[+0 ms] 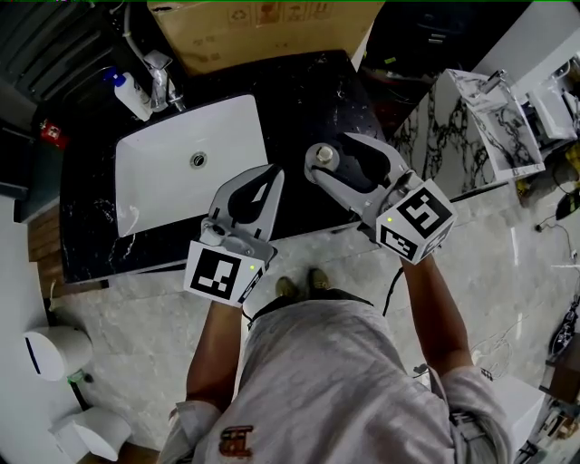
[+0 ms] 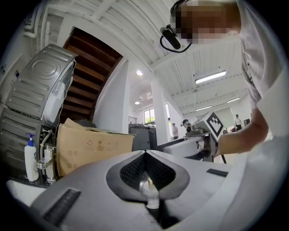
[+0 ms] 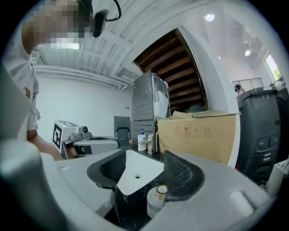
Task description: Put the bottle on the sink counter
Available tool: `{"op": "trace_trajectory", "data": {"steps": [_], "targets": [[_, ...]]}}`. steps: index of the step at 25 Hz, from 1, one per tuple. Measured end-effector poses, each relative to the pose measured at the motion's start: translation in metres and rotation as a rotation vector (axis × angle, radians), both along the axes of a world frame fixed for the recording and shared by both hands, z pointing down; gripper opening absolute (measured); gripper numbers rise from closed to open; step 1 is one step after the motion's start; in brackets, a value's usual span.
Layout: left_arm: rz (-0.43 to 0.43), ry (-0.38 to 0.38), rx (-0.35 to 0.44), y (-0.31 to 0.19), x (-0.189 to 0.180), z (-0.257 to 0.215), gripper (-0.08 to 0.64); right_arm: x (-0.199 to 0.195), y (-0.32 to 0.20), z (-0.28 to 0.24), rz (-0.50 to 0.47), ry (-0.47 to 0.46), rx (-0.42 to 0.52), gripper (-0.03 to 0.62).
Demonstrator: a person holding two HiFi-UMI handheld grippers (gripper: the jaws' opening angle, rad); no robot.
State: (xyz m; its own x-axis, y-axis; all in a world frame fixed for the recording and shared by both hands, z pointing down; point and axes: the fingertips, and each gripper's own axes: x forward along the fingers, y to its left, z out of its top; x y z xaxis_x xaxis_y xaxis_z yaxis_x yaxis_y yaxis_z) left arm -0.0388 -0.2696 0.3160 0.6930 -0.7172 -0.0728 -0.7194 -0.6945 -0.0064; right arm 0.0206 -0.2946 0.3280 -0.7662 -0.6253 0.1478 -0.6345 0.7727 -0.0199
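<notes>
The sink basin (image 1: 190, 163) sits in the left part of the counter (image 1: 308, 100), with a faucet (image 1: 161, 82) and soap dispenser (image 1: 131, 93) behind it and a cardboard box (image 1: 263, 27) at the back. The bottle (image 1: 323, 159) stands on the counter right of the basin, between the parted jaws of the right gripper (image 1: 337, 149). The left gripper (image 1: 270, 174) is just to its left.

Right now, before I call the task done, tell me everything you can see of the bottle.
The bottle is small and round, with a clear or frosted body and a shiny gold-toned cap. It stands upright on the black marbled counter, to the right of the white sink. It sits between the open fingers of the right gripper, close against one. I cannot tell if they touch.
</notes>
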Motion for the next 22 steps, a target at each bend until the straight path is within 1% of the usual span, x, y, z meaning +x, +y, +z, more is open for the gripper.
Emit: {"op": "trace_trajectory", "data": {"steps": [8, 12, 22], "targets": [[0.033, 0.02, 0.046, 0.008, 0.015, -0.024, 0.0, -0.001, 0.016, -0.025, 0.016, -0.032, 0.092, 0.056], [0.039, 0.02, 0.051, 0.011, 0.02, -0.029, 0.0, -0.004, 0.023, -0.03, 0.016, -0.045, 0.119, 0.003], [0.033, 0.03, 0.066, 0.018, 0.025, -0.032, 0.0, -0.009, 0.036, -0.033, 0.014, -0.074, 0.148, 0.0]]}}
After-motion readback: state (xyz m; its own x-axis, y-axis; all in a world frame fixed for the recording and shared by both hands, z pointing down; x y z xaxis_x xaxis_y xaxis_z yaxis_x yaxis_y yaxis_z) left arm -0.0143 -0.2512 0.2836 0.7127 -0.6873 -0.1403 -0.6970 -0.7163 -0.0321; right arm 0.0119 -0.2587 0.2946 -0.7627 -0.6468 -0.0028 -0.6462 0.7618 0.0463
